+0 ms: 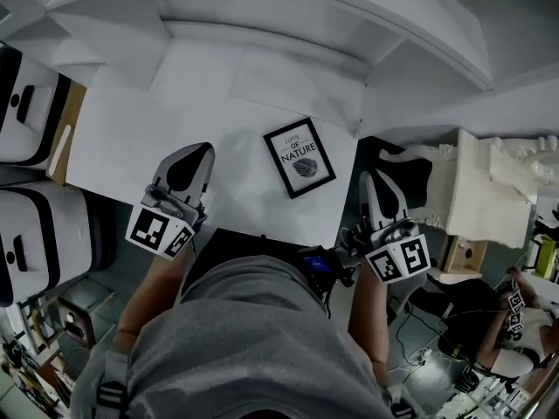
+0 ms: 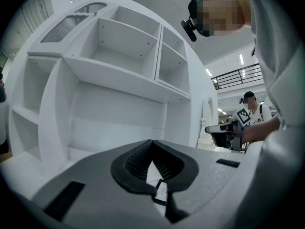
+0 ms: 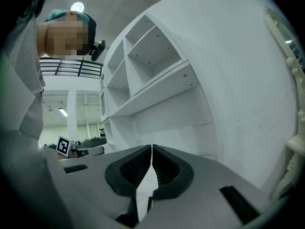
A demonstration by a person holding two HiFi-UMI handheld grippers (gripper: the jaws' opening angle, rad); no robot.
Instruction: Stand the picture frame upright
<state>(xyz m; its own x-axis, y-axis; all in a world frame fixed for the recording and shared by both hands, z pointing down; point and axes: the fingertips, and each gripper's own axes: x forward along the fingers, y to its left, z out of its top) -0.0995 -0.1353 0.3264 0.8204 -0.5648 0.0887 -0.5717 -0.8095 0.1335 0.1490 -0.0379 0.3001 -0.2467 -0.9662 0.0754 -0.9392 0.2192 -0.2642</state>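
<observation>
A black picture frame (image 1: 300,157) with a white print of a leaf lies flat on the white tabletop (image 1: 140,138), near its right end. My left gripper (image 1: 197,151) is over the table's front part, to the left of the frame and apart from it. Its jaws are shut with nothing in them (image 2: 152,146). My right gripper (image 1: 366,176) hovers just off the table's right edge, to the right of the frame and not touching it. It is also shut and empty (image 3: 151,150). Both point level toward the shelves.
A white shelf unit (image 2: 124,56) with several open compartments rises behind the table. An ornate white furniture piece (image 1: 489,177) stands to the right. Black-and-white cases (image 1: 26,112) sit at the left. Another person (image 1: 524,321) with marker cubes is at the lower right.
</observation>
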